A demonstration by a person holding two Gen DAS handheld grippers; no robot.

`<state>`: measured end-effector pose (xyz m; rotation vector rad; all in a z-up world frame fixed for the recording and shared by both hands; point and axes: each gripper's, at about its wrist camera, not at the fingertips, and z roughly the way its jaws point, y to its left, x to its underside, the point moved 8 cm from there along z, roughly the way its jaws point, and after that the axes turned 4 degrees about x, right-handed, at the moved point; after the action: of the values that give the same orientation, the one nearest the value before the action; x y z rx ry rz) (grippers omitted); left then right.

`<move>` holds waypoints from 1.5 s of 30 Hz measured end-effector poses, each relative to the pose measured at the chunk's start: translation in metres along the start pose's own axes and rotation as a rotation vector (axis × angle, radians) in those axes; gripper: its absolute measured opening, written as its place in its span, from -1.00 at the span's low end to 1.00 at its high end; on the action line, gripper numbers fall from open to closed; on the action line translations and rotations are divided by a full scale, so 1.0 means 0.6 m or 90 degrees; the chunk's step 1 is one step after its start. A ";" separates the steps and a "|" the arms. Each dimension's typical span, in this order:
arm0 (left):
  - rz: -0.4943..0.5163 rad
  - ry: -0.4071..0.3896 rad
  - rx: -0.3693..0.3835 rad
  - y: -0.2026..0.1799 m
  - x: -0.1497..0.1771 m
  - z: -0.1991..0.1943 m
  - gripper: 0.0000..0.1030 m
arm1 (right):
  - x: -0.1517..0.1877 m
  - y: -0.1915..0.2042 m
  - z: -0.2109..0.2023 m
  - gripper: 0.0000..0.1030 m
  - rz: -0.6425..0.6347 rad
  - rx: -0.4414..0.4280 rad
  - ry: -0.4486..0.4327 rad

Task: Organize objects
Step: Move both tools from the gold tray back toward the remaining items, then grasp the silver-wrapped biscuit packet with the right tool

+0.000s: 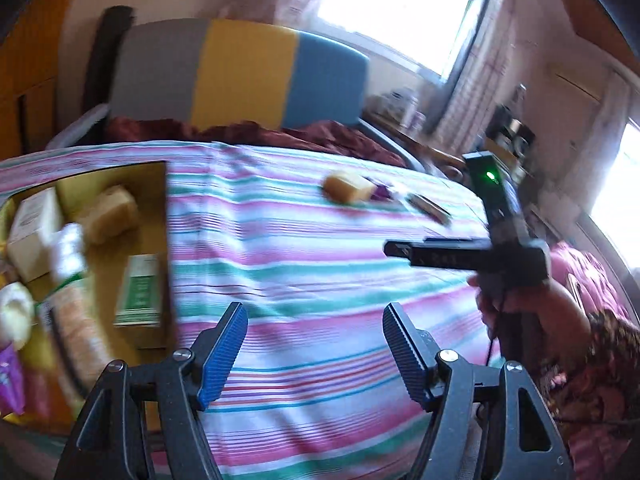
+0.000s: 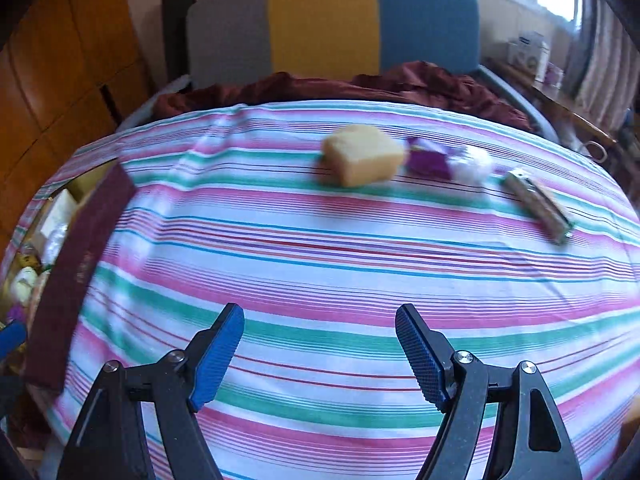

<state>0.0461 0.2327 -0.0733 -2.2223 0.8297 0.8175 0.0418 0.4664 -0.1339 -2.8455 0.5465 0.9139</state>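
Harmonica (image 2: 538,208) lies flat on striped sheet (image 2: 320,264), long axis slanting; both tongs (image 1: 315,354) (image 2: 320,356) spread, empty.

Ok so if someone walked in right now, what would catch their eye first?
Probably the striped bedsheet filling both views, with a tan sponge, a purple wrapper and a harmonica lined up on its far side. At its left edge sits a box crowded with packages, and behind the bed a grey, yellow and blue headboard.

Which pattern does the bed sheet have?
The bed sheet has horizontal stripes in pink, green, white and blue; the right wrist view shows it best.
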 end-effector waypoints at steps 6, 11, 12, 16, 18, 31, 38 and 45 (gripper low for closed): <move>0.041 0.035 0.025 -0.047 0.005 0.050 0.38 | 0.003 -0.074 0.003 0.53 0.022 0.035 -0.002; 0.029 0.074 0.031 -0.057 0.011 0.096 0.38 | 0.000 -0.125 0.012 0.54 0.009 0.074 -0.003; 0.031 0.079 0.029 -0.059 0.013 0.104 0.38 | 0.000 -0.137 0.016 0.54 0.011 0.078 0.000; 0.032 0.091 0.028 -0.066 0.018 0.118 0.38 | -0.002 -0.178 0.032 0.54 0.021 0.095 0.014; 0.031 0.094 0.032 -0.070 0.020 0.122 0.38 | -0.009 -0.197 0.039 0.54 0.009 0.108 0.014; 0.045 0.110 0.037 -0.076 0.031 0.135 0.38 | -0.126 -0.372 0.082 0.72 0.091 0.153 -0.040; 0.057 0.116 0.045 -0.090 0.031 0.140 0.38 | -0.137 -0.381 0.138 0.72 0.073 0.141 -0.002; 0.048 0.126 0.045 -0.092 0.032 0.151 0.38 | -0.139 -0.374 0.160 0.36 0.056 0.114 0.021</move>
<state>0.0683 0.3251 -0.1245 -2.2459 1.0259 0.5989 0.0090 0.7200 -0.1665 -2.6986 0.7238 0.7886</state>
